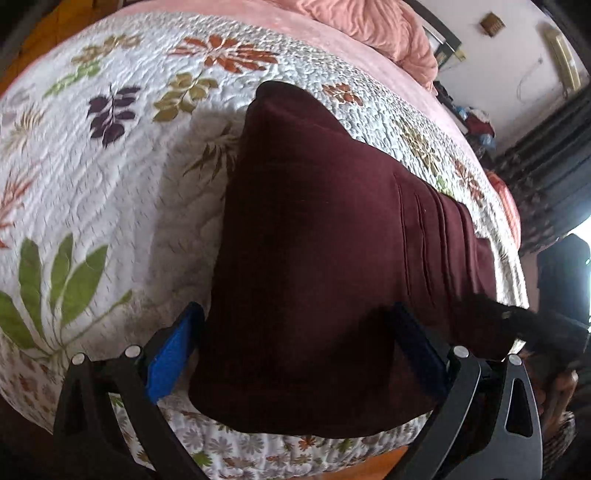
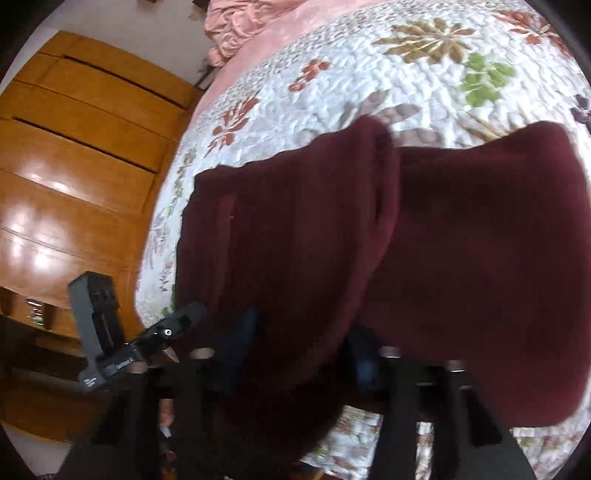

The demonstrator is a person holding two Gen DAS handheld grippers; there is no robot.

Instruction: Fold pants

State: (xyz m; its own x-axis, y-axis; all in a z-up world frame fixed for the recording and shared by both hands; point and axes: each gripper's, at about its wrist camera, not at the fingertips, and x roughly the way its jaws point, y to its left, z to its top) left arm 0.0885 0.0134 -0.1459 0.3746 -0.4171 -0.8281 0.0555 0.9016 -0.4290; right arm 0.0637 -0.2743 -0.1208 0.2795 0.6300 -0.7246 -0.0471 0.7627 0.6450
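Note:
Dark maroon pants (image 1: 332, 240) lie folded on a floral quilt (image 1: 92, 184) at the near edge of the bed. My left gripper (image 1: 295, 354) is open, its blue-padded fingers (image 1: 173, 354) straddling the near end of the pants. In the right wrist view the pants (image 2: 295, 240) show a fold edge running down the middle, one layer over another. My right gripper (image 2: 303, 354) is open, its dark fingers (image 2: 247, 343) on either side of the near hem. The other gripper (image 2: 110, 332) shows at the lower left of that view.
The quilt (image 2: 332, 92) covers a bed with a pink sheet and a bunched pink blanket (image 1: 369, 29) at the far end. A wooden wardrobe (image 2: 74, 166) stands beside the bed. Dark curtains (image 1: 554, 166) and clutter are at the right.

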